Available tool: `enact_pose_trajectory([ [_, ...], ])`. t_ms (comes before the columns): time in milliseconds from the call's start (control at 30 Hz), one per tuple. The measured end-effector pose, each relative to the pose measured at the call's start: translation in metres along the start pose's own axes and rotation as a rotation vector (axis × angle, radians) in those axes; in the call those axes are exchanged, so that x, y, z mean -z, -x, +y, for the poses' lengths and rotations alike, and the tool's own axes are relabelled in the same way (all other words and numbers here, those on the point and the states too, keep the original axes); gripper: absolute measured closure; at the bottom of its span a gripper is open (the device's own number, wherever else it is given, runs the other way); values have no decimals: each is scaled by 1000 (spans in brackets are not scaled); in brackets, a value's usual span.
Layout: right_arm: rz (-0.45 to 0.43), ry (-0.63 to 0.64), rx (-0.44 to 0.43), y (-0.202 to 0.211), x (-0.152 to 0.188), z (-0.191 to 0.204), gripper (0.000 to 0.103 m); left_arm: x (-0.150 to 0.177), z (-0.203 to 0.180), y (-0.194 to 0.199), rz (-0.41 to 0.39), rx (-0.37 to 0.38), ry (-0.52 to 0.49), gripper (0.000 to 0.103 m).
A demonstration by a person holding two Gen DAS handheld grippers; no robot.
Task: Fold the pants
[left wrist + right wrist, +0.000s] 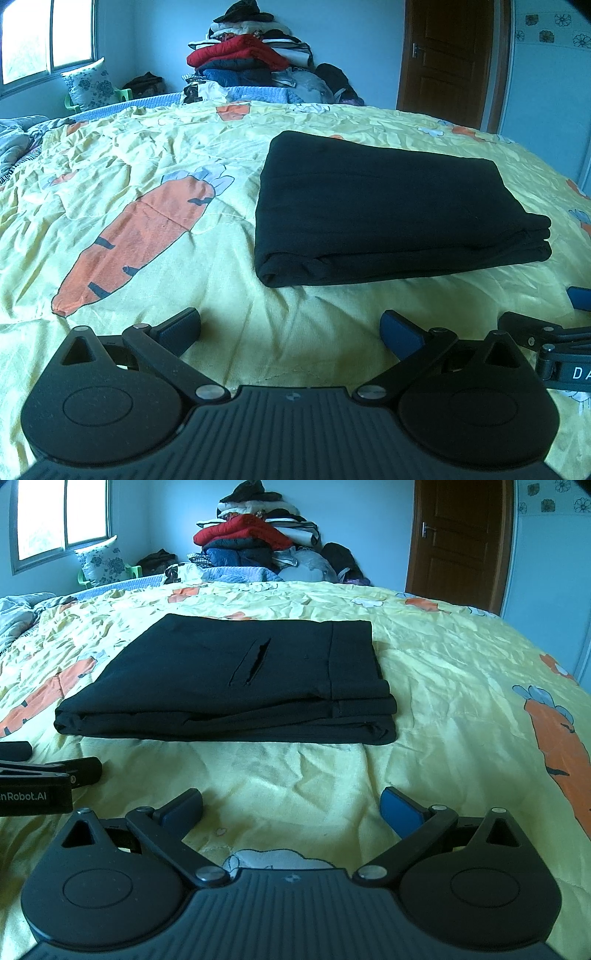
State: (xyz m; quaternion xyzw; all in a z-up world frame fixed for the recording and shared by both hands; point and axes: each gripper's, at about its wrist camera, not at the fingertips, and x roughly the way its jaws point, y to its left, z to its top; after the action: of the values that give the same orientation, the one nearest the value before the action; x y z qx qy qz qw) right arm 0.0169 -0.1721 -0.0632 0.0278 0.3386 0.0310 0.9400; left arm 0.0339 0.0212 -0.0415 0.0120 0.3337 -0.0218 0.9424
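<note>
The black pants (pixel 229 686) are lying on the yellow carrot-print bedspread (pixel 461 709), well in from its edges and toward the middle of the bed, already gathered into a compact rectangular stack with several layers showing along the near edge and at the near right corner. In the right wrist view a slit pocket is facing up on the top layer, and the sides of the stack are sitting roughly square with one another, though the bottom layer is sticking out slightly at the near right corner. Both tools are resting low on the bedspread, short of the near edge of the stack and apart from it: the left gripper (pixel 291 330) is standing with its jaws spread wide and nothing between them, and the right gripper (pixel 293 810) is likewise gaping and holding nothing. Each gripper is showing at the edge of the other's view, so the two are sitting side by side. Judging from this, the folding itself is looking finished and the step in hand is the release and pull-back; what is remaining, if anything, is a light tidying of that near right corner, which would call for a gentle pinch on the protruding layer without dragging the stack across the bedspread.
</note>
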Motion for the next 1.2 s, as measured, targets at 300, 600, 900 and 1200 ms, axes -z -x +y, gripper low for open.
enact_pose_trajectory([
  [300, 0, 0, 0, 0, 0, 0, 0, 0, 0, 0, 0, 0, 0, 0],
  [600, 0, 1, -3, 0, 0, 0, 0, 0, 0, 0, 0, 0, 0, 0],
  [900, 0, 10, -18, 0, 1, 1, 0, 0, 0, 0, 0, 0, 0, 0],
  [1200, 0, 9, -17, 1, 1, 1, 0, 0, 0, 0, 0, 0, 0, 0],
])
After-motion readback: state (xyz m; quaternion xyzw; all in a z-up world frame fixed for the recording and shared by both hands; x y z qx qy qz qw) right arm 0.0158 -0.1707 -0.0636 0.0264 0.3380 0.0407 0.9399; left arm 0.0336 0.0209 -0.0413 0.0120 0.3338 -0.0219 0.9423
